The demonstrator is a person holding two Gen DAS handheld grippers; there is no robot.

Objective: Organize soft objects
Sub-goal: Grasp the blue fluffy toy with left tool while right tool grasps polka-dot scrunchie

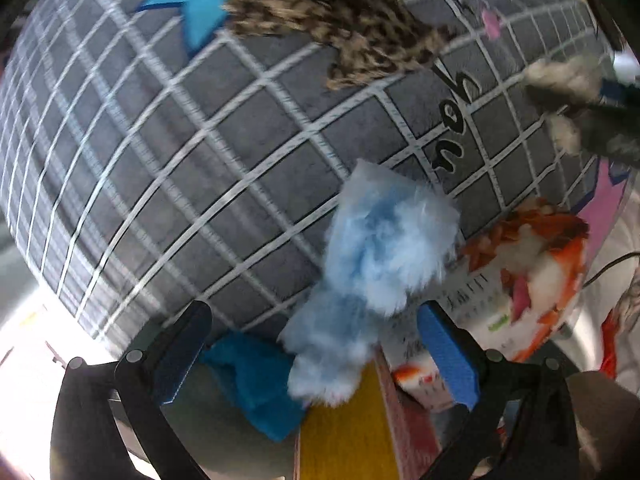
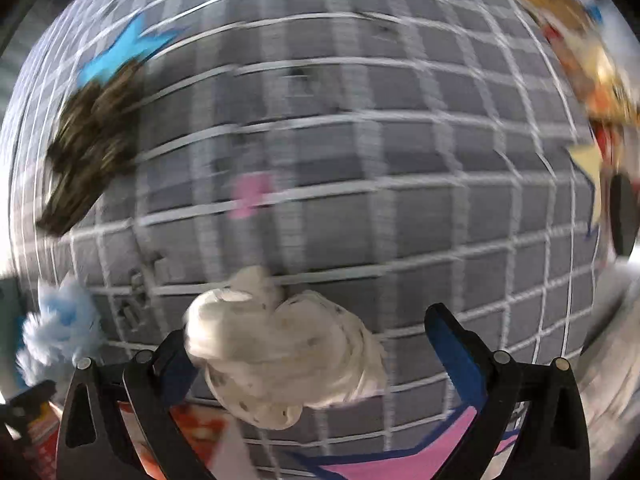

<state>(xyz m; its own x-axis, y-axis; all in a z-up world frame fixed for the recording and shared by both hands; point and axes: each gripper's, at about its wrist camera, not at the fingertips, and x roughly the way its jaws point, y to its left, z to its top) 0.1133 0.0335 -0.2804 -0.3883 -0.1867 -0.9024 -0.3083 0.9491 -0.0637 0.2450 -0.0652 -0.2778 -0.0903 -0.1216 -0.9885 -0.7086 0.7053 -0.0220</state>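
Left gripper [image 1: 316, 354] open, light-blue fluffy piece [image 1: 372, 264] loose between its fingers. Right gripper [image 2: 320, 360] open, white bundle [image 2: 280, 356] against its left finger [image 2: 172, 364]. Likely mid-release; next, probably the leopard-print piece [image 1: 340, 20], far ahead.

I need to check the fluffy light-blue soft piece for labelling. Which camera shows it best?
The left wrist view: the light-blue fluffy piece fills the centre between the open left gripper fingers. The right wrist view catches only a blurred bit at its left edge.
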